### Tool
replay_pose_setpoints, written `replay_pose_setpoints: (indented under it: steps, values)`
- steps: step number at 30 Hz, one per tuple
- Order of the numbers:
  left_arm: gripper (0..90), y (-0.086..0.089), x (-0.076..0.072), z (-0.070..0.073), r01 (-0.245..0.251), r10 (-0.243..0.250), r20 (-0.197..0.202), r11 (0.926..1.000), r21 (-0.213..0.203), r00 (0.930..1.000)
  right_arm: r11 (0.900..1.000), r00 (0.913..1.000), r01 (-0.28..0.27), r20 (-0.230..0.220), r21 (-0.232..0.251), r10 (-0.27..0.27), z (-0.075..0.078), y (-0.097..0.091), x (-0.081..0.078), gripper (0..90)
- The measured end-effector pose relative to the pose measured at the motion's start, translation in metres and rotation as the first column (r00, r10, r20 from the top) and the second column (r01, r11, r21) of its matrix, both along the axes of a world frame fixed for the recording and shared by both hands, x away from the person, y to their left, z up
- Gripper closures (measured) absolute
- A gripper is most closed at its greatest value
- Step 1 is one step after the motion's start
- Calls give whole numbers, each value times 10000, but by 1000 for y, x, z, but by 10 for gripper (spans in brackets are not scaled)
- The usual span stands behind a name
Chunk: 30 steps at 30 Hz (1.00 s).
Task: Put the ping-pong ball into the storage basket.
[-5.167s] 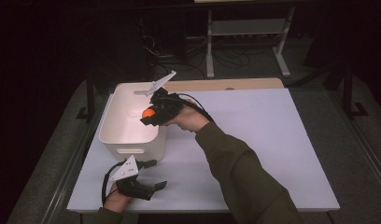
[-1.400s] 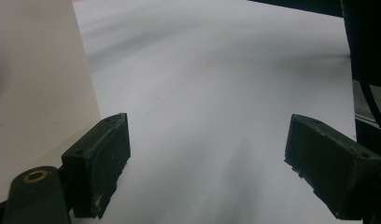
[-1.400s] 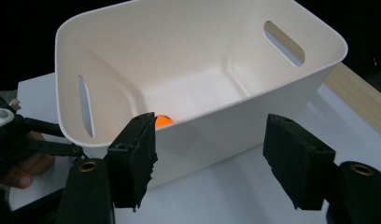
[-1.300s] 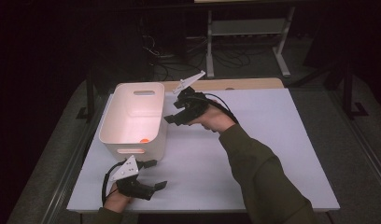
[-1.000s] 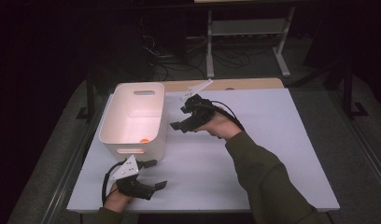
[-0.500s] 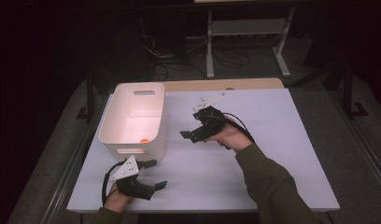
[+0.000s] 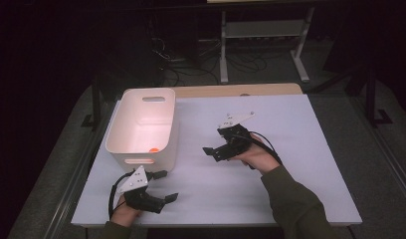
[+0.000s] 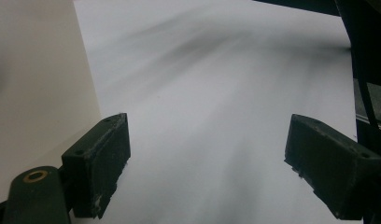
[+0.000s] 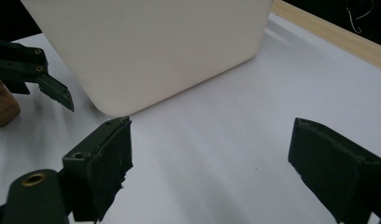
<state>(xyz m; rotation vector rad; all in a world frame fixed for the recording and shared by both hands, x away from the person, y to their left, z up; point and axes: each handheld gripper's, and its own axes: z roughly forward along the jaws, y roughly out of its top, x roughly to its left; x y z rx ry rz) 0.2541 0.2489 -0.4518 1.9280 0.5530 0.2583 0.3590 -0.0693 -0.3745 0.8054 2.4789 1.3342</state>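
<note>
We see the orange ball (image 7: pixel 153 148) lying inside the white bin (image 7: pixel 122 124) at its near end, on the bench (image 7: pixel 290 129). Our right gripper (image 7: pixel 214 152) hangs just above the bench, right of the bin; its fingers have just been opening and stand apart, empty. Our left gripper (image 7: pixel 166 185) rests before the bin, fingers wide apart, holding nothing.

bin (image 7: pixel 126 124): white plastic tub, upright, open top, handle slot in far wall, on table's left half
ball (image 7: pixel 153 149): small, orange, inside bin, at near wall
</note>
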Motion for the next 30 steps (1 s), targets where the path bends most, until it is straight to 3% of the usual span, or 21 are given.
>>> replay_pose_setpoints:
  steps: [30]
  values:
    - [140, 0, 0, 0, -2, 2, 32, 10000, 9, 10000, 9929, 9929, 1188, -75, 46, -1188, -29, -52, -24, 123]
